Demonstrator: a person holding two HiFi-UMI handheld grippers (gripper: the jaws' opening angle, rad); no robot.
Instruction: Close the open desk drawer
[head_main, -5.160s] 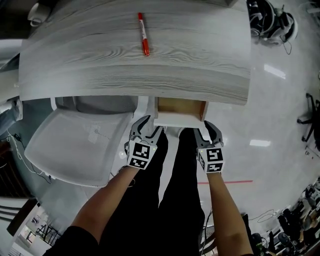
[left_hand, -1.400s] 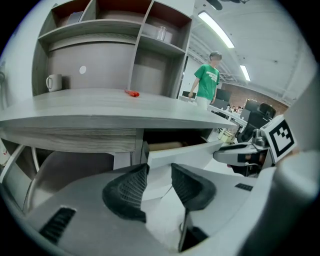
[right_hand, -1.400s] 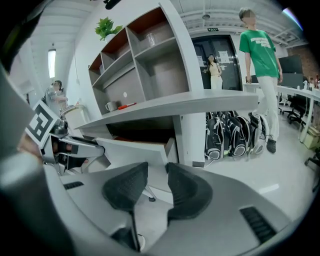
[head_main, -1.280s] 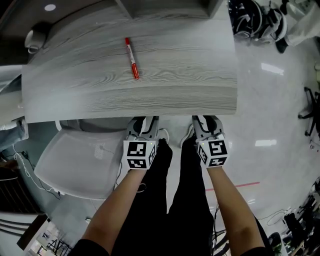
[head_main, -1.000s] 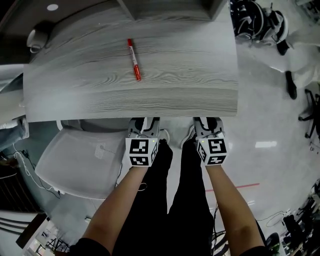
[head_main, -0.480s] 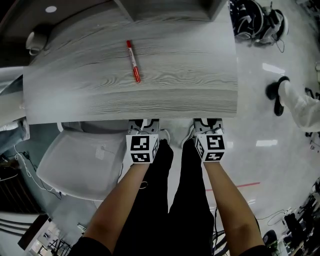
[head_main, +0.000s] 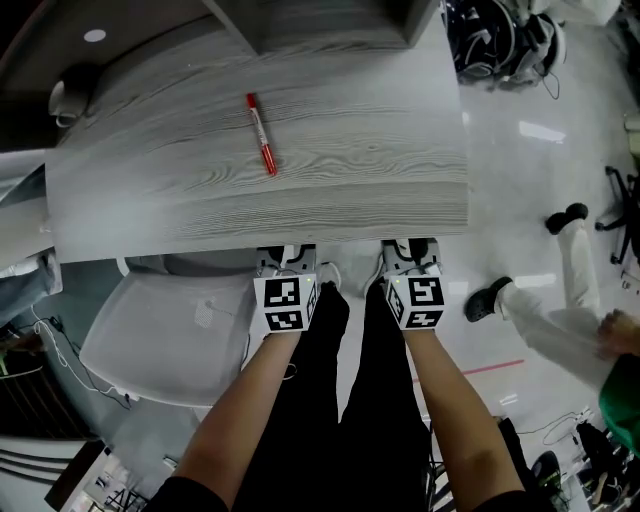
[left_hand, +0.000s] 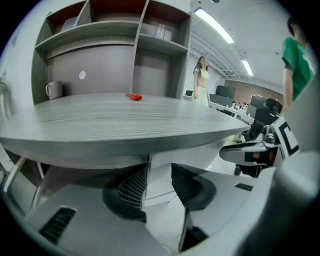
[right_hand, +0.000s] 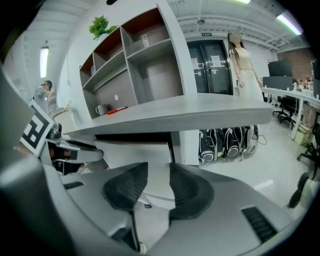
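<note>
A red pen (head_main: 260, 148) lies on the bench (head_main: 380, 170). A white chair (head_main: 170, 330) stands under the bench edge, just beside the left tool (left_hand: 159, 185). The drawer (right_hand: 135, 152) sits pushed in beneath the bench, directly ahead of both tools. The left tool and the right tool (right_hand: 159, 187) are released, jaws apart, grasping nothing.

A glossy pale floor (head_main: 520, 200) is crossed by 1 thin red line (head_main: 490, 366). A white mesh chair (head_main: 160, 330) is drawn up to a grey wood-grain desk (head_main: 350, 150), on which an open shelf unit (right_hand: 135, 60) is set. Long ceiling lights (left_hand: 215, 26) are lit overhead. Dark double doors (right_hand: 209, 60) are seen beyond, and what appear to be backpacks (right_hand: 227, 142) are lined up by the desk's end.
</note>
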